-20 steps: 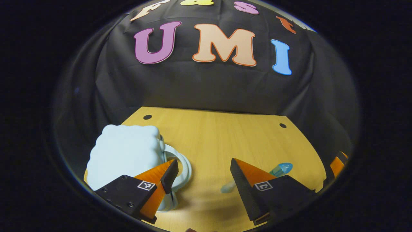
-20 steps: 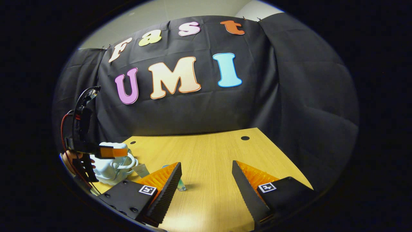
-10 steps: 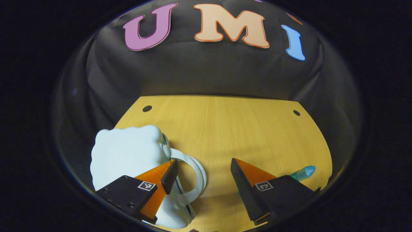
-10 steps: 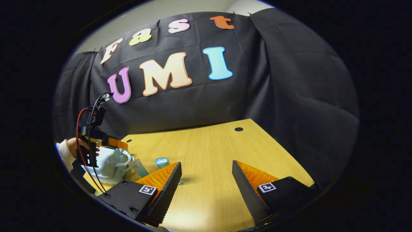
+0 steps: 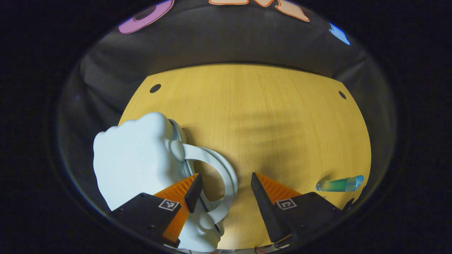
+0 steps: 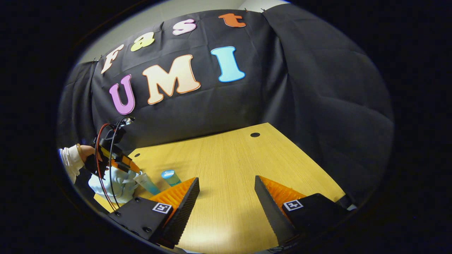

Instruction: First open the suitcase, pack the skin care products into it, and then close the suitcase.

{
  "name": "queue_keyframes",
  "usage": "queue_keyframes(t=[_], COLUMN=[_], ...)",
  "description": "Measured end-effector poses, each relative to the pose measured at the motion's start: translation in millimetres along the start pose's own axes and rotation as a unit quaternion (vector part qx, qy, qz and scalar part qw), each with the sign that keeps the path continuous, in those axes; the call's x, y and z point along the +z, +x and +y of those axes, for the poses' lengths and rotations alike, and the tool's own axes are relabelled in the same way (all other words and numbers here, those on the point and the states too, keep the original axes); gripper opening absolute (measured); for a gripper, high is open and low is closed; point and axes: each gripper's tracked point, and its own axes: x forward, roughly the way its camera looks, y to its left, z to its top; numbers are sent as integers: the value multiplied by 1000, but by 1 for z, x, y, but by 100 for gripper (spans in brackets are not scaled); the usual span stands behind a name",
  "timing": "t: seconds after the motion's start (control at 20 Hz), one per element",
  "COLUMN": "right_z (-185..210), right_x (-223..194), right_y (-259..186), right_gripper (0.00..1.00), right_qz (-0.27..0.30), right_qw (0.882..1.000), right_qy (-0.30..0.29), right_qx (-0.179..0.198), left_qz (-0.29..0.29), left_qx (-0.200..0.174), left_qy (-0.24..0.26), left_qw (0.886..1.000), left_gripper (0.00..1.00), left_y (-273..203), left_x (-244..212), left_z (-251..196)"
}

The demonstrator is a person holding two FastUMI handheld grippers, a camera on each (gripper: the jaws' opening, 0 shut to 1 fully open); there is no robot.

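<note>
Pale blue suitcase (image 5: pixel 134 155) lying shut on tabletop (image 5: pixel 268 116), handle sticking out; blue-green skincare tube (image 5: pixel 339 184) lying flat well apart.

In the left gripper view: on the yellow wooden table (image 5: pixel 265 116), at its left, a pale blue cloud-shaped plastic suitcase (image 5: pixel 134 158), its loop handle (image 5: pixel 219 169) arching rightward. Left gripper (image 5: pixel 224 176) spread wide just above, one finger over the suitcase's right edge, the other over bare table, the handle between them. Far right, near the table's edge and well apart from the suitcase, a clear blue-green plastic tube (image 5: pixel 339 184) lying flat.

In the right gripper view: suitcase at the table's near left corner, under the left gripper. Just right of it a teal squeeze tube (image 6: pixel 146 183), then a small blue-topped bottle (image 6: pixel 171 177) behind a finger of the parted right gripper (image 6: pixel 226 179).
</note>
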Motion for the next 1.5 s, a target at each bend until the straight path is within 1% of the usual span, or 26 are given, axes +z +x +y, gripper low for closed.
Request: queue_keyframes(t=[0.1, 0.15, 0.25, 0.3, 0.35, 0.4, 0.45, 0.5, 0.55, 0.6, 0.65, 0.7, 0.75, 0.8, 0.85, 0.9, 0.95, 1.0, 1.1, 1.15, 1.2, 1.5], right_z=[-4, -6, -12, -14, -14, -14, -15, -16, -17, -18, -19, -19, -19, -20, -20, -20, -20, -21, -21, -21, -20, -18], right_x=[-1, -1, -1, -2, -4, -5, -6, -6, -7, -6, -6, -6, -6, -6, -6, -6, -7, -6, -6, -7, -6, -4], right_y=[-1, -1, -4, -4, -4, -5, -7, -8, -9, -9, -9, -8, -9, -10, -11, -10, -11, -11, -11, -11, -12, -9], right_gripper=[98, 98, 98, 98, 98, 95, 95, 95, 95, 98, 98, 98, 98, 98, 98, 98, 98, 95, 94, 95, 98, 98], right_qz=[1, 1, 1, 2, 5, 9, 13, 16, 16, 14, 13, 12, 12, 14, 15, 15, 15, 13, 13, 14, 13, 5], right_qw=[1000, 1000, 1000, 1000, 1000, 1000, 1000, 1000, 1000, 999, 999, 999, 999, 999, 999, 999, 999, 999, 999, 999, 999, 1000], right_qy=[0, 1, 5, 7, 10, 13, 14, 13, 12, 11, 12, 13, 14, 13, 13, 12, 11, 10, 10, 10, 10, 3], right_qx=[-3, -5, -12, -16, -18, -19, -20, -21, -24, -26, -27, -28, -30, -31, -31, -32, -32, -32, -31, -30, -29, -14], left_qz=[47, 61, 65, 68, 74, 81, 90, 96, 101, 104, 110, 115, 120, 119, 120, 121, 120, 119, 118, 117, 117, 96], left_qx=[-10, -12, -9, -11, -13, -15, -18, -19, -21, -22, -25, -31, -39, -47, -49, -51, -54, -57, -63, -67, -71, -93], left_qy=[-12, -21, -20, -17, -15, -13, -12, -13, -16, -20, -25, -28, -31, -32, -29, -18, -9, -4, -6, -10, -15, -30], left_qw=[999, 998, 998, 997, 997, 996, 996, 995, 995, 994, 993, 992, 992, 991, 991, 991, 991, 991, 991, 991, 991, 991], left_gripper=[84, 82, 72, 58, 59, 52, 62, 46, 52, 47, 36, 41, 32, 27, 25, 20, 18, 12, 7, 7, 6, 6], left_y=[12, 14, 19, 20, 21, 21, 21, 25, 28, 29, 30, 31, 30, 30, 29, 29, 26, 24, 21, 20, 17, -3], left_x=[-15, -20, -17, -16, -19, -21, -23, -26, -28, -30, -33, -34, -36, -35, -35, -35, -34, -32, -30, -29, -28, -12], left_z=[-2, -2, -2, -1, -2, -2, -5, -5, -4, -3, -3, -4, -7, -10, -11, -12, -11, -10, -12, -12, -13, -10])
